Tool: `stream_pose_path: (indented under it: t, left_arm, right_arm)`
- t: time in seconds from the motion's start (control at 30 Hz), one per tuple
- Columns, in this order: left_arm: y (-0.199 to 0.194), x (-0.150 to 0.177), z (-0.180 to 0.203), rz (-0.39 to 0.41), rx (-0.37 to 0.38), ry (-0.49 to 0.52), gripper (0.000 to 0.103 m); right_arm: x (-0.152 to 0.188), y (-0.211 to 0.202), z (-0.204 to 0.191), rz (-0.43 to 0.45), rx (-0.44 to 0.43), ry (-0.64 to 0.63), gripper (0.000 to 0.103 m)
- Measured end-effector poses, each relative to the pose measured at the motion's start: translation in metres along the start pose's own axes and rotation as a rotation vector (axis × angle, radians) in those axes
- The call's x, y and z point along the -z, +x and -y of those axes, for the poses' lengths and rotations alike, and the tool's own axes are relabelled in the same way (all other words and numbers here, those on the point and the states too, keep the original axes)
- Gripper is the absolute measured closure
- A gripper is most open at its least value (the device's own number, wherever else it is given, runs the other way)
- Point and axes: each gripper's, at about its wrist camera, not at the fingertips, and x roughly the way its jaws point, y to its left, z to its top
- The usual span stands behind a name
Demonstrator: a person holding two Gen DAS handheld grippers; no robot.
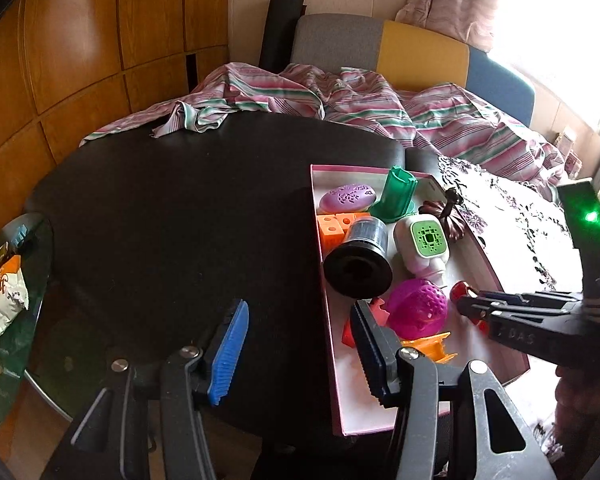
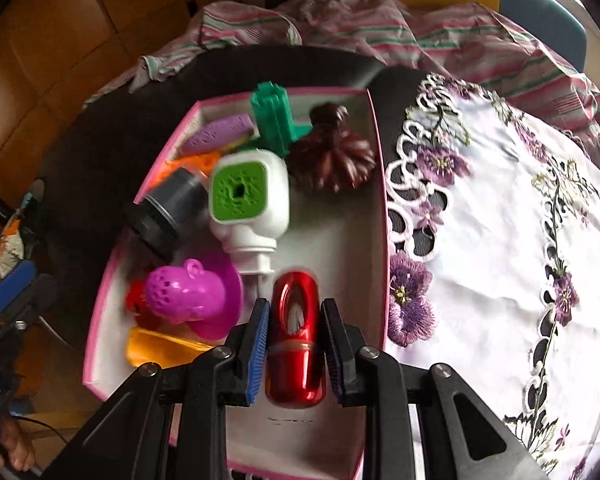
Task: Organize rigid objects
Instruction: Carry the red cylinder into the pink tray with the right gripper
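A pink-rimmed white box (image 2: pixel 380 184) (image 1: pixel 320 240) on the dark table holds a magenta dome (image 2: pixel 188 300) (image 1: pixel 418 308), a white bottle with a green cap (image 2: pixel 248 196) (image 1: pixel 424 244), a black cylinder (image 2: pixel 168 212) (image 1: pixel 358 264), a green piece (image 2: pixel 274 118) (image 1: pixel 396 192), a brown pumpkin shape (image 2: pixel 332 156), a purple oval (image 1: pixel 346 196) and orange blocks (image 1: pixel 336 226). My right gripper (image 2: pixel 294 336) (image 1: pixel 470 304) is shut on a red metallic capsule (image 2: pixel 296 340) over the box's near right part. My left gripper (image 1: pixel 300 352) is open and empty, straddling the box's left wall.
A white cloth with purple embroidered flowers (image 2: pixel 500 240) lies right of the box. A striped pink sheet (image 1: pixel 340 100) is bunched behind the table. Snack bags (image 1: pixel 4 292) sit on a glass stand at far left. The dark tabletop (image 1: pixel 180 220) spreads left of the box.
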Motion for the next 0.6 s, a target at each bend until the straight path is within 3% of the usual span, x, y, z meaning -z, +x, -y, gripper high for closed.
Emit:
stream_pose_path:
  t: [0.4, 0.6]
  left_arm:
    - [0.001, 0.001, 0.003, 0.003, -0.003, 0.002, 0.039]
    - [-0.004, -0.001, 0.007, 0.022, -0.004, -0.001, 0.033]
  right_arm:
    - [0.006, 0.003, 0.007, 0.009, -0.003, 0.019, 0.076]
    - [0.007, -0.022, -0.001, 0.124, 0.026, 0.006, 0.071]
